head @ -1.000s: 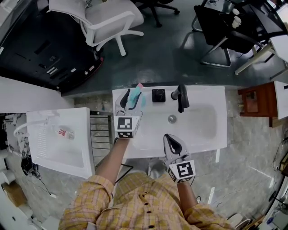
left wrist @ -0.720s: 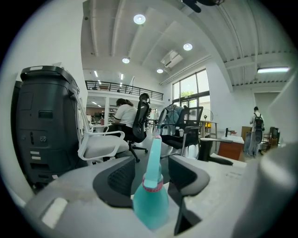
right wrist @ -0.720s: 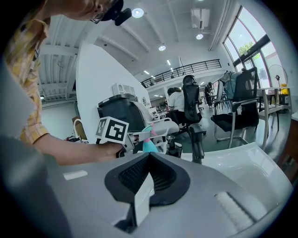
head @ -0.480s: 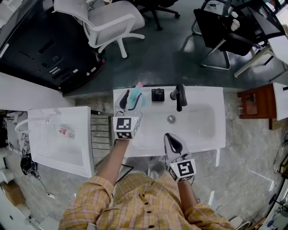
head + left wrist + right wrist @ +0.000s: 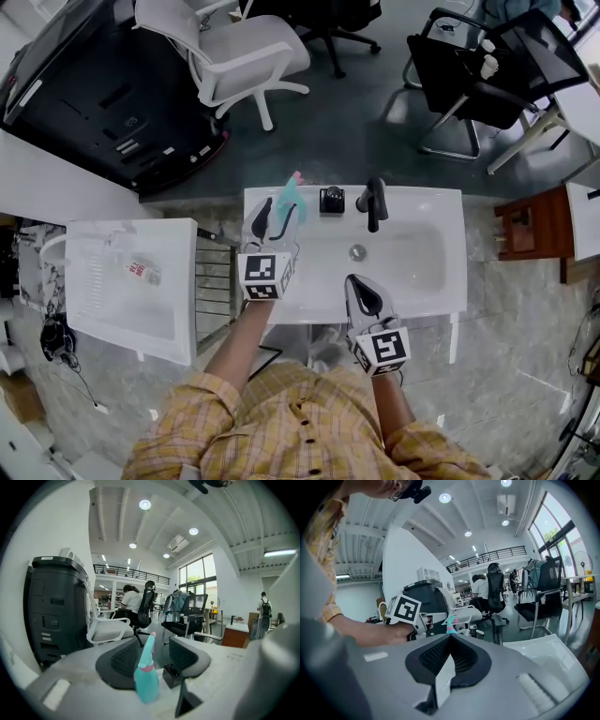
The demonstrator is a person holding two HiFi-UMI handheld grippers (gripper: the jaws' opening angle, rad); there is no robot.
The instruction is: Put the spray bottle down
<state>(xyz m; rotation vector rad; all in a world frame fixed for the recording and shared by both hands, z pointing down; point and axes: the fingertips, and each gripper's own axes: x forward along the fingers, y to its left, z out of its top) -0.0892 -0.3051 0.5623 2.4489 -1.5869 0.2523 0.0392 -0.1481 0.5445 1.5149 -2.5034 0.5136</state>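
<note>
The teal spray bottle (image 5: 290,194) with a pink nozzle stands upright on the back left corner of the white sink (image 5: 441,202). My left gripper (image 5: 277,216) is open. Its jaws stand on either side of the bottle (image 5: 146,679), and neither pad touches it in the left gripper view. My right gripper (image 5: 364,296) hovers at the sink's near edge, shut with nothing in it. In the right gripper view the jaws (image 5: 451,638) meet at their tips, and beyond them the bottle (image 5: 450,623) shows small next to the left gripper's marker cube (image 5: 404,609).
A black faucet (image 5: 376,202) and a small black fitting (image 5: 330,199) stand on the sink's back rim, right of the bottle. The drain (image 5: 357,251) lies mid-basin. A second white basin (image 5: 122,281) sits to the left, with office chairs (image 5: 234,56) beyond on the dark floor.
The left gripper's jaws have spread a little and it has drawn back and up from the bottle, which stays standing on the sink corner. The right gripper has kept still.
</note>
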